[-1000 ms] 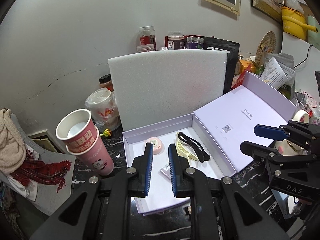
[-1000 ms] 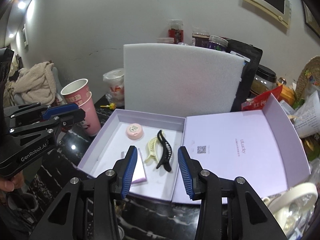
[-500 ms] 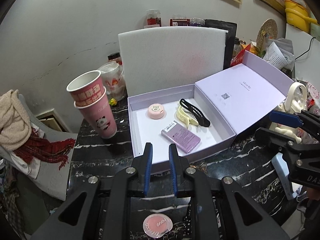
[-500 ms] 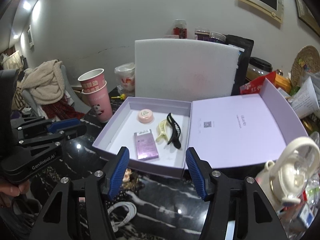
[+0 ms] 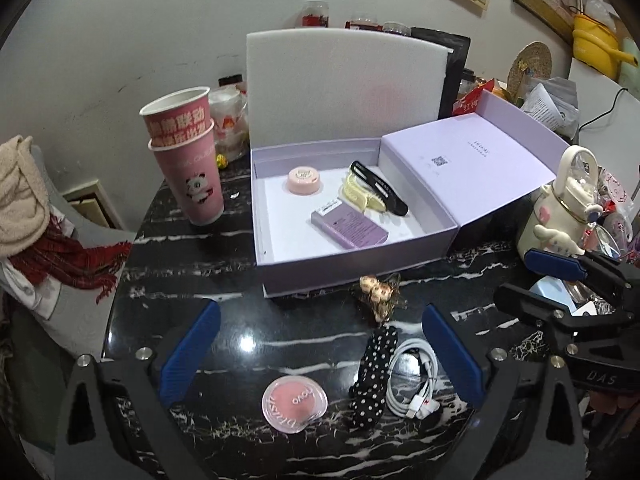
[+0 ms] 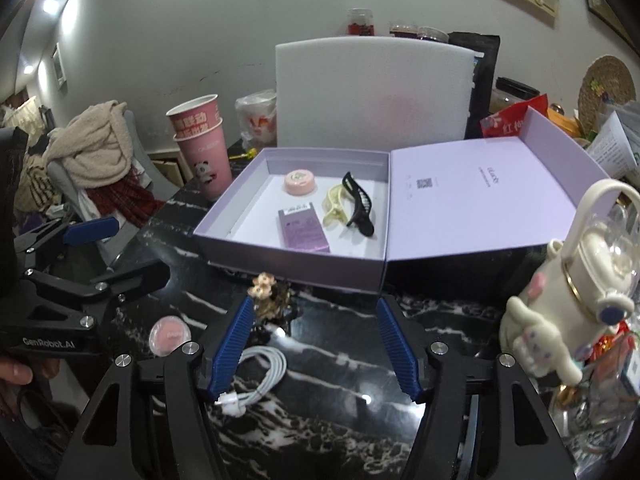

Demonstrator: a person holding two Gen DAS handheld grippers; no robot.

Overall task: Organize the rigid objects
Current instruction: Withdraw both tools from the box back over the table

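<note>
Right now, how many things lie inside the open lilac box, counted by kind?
Inside the lilac box:
Round pink compact: 1
Purple carton: 1
Hair clips: 2, the yellow clip and the black clip
Total: 4

Just ahead of your left gripper (image 5: 320, 354) lie a round pink compact (image 5: 295, 403), a polka-dot hair tie (image 5: 372, 376) and a coiled white cable (image 5: 414, 380). Beyond them, the lilac box (image 5: 340, 266) sits open.
</note>
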